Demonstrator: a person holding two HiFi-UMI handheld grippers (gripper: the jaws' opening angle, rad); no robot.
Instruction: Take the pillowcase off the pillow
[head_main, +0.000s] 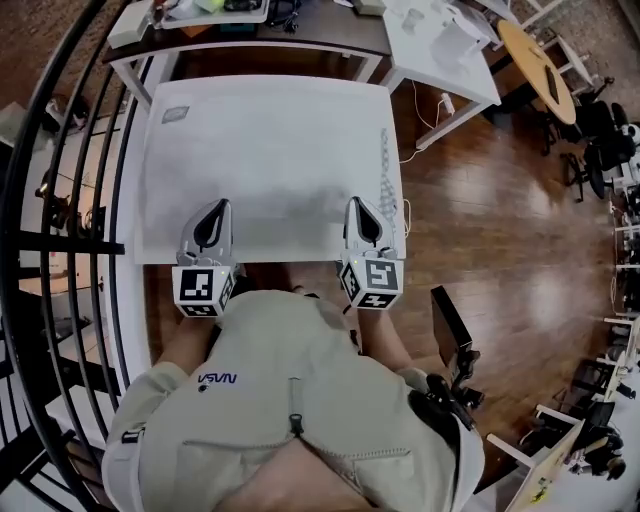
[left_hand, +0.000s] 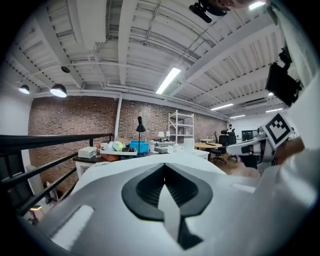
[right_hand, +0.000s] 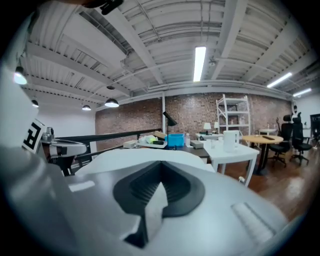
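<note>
We see the white pillowcase (head_main: 270, 160) spread flat in front of the person, between the black railing (head_main: 60, 240) on the left and the wood floor (head_main: 480, 220) on the right. A zip (head_main: 384, 170) runs along its right edge. What bears it lies hidden beneath.

The left tongs (head_main: 214, 215) (left_hand: 165, 190) and right tongs (head_main: 362, 215) (right_hand: 157, 192) sit side by side at its near edge. Each pair is clamped on a pinch of the white cloth. We cannot tell whether a pillow is inside.

pillowcase (head_main: 270, 150) – plain wht | floor (head_main: 480, 200) – brown wood | wall (left_hand: 75, 120): red brick | railing (head_main: 60, 243): blk
</note>
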